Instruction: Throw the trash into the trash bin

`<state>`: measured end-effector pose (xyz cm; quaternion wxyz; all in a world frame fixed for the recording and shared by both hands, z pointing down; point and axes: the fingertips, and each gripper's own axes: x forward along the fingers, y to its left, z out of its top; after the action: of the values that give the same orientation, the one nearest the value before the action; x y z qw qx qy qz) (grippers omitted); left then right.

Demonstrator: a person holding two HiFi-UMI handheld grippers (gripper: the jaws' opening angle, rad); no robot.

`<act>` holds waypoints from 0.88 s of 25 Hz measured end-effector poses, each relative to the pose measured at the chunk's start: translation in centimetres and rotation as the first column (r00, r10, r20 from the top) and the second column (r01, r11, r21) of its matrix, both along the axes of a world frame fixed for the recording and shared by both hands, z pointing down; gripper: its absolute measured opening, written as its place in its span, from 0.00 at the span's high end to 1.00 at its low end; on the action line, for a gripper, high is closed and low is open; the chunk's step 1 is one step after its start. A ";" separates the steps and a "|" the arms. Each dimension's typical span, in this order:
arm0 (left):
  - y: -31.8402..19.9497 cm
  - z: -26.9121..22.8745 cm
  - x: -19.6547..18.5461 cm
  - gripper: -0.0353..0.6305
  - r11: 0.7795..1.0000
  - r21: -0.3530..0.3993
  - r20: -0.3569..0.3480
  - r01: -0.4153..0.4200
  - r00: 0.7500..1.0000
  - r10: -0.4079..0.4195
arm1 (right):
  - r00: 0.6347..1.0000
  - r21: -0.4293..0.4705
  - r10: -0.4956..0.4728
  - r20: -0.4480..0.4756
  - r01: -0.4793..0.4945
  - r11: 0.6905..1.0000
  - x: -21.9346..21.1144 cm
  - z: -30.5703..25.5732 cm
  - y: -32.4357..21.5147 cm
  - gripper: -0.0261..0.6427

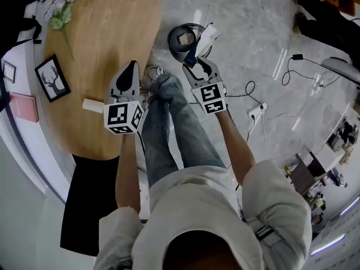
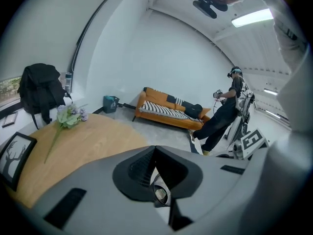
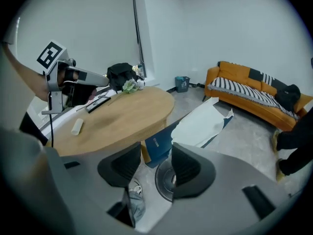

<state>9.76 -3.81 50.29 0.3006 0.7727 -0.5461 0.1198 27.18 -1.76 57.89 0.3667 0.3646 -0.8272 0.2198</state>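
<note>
The trash is a torn blue and white packet [image 3: 203, 124]; my right gripper [image 3: 156, 156] is shut on its blue end. In the head view this packet [image 1: 205, 38] hangs at the near right rim of the round dark trash bin [image 1: 180, 38] on the floor, with the right gripper [image 1: 197, 64] just this side of it. The bin [image 3: 165, 179] also shows below the right jaws. My left gripper [image 1: 131, 71] hovers over the wooden table's right edge, left of the bin. Its jaws [image 2: 155, 151] are shut with nothing between them.
On the oval wooden table [image 1: 107, 21] lie a white roll [image 1: 93, 104], a deer picture [image 1: 52, 77] and flowers [image 1: 61, 13]. The person's legs stand between table and bin. Cables and a power strip [image 1: 256, 112] lie on the floor to the right. Another person [image 2: 222, 116] stands by an orange sofa [image 2: 168, 109].
</note>
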 end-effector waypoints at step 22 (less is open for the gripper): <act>-0.8 1.4 -0.1 0.92 0.999 -0.039 0.012 0.007 1.000 -0.007 | 0.998 -0.385 0.028 -0.060 -0.049 0.922 3.8 15.0 1.3 0.53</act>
<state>9.65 -4.65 51.70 0.3127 0.7641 -0.5481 0.1341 31.01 -0.42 72.91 0.4490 0.3072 -0.7502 0.3758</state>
